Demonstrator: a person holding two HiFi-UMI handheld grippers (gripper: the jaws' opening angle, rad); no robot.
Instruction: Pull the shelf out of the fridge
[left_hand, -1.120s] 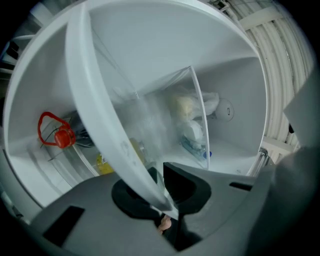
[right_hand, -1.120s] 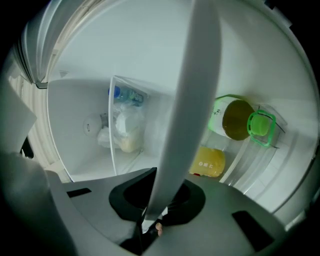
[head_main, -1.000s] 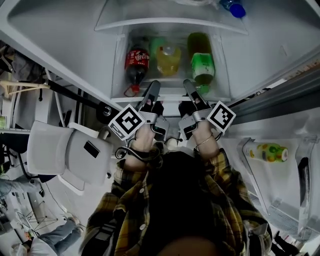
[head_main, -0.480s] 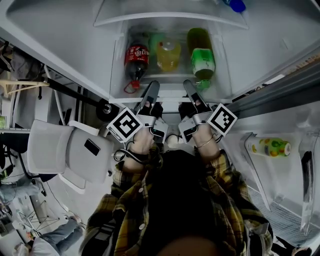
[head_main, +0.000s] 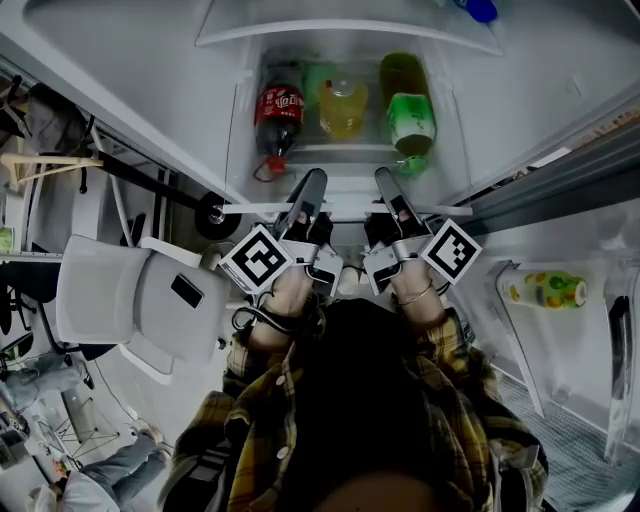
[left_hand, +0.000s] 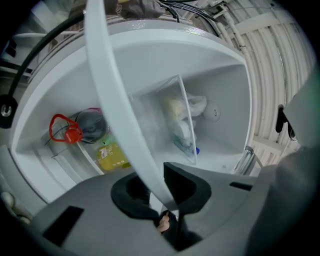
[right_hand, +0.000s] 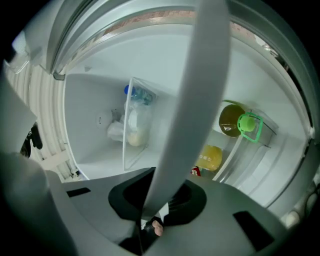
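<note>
At the front of the open fridge, the left gripper (head_main: 310, 185) and the right gripper (head_main: 388, 183) are each clenched on the white front rail of the shelf (head_main: 345, 209), side by side near its middle. Behind the rail, a red-capped cola bottle (head_main: 278, 115), a yellow drink bottle (head_main: 343, 108) and a green-capped bottle (head_main: 410, 115) lie with caps toward the person.

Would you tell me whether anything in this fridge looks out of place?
The cola bottle, yellow bottle and green bottle lie on their sides behind the shelf edge, caps forward; they might roll if jolted.
</note>
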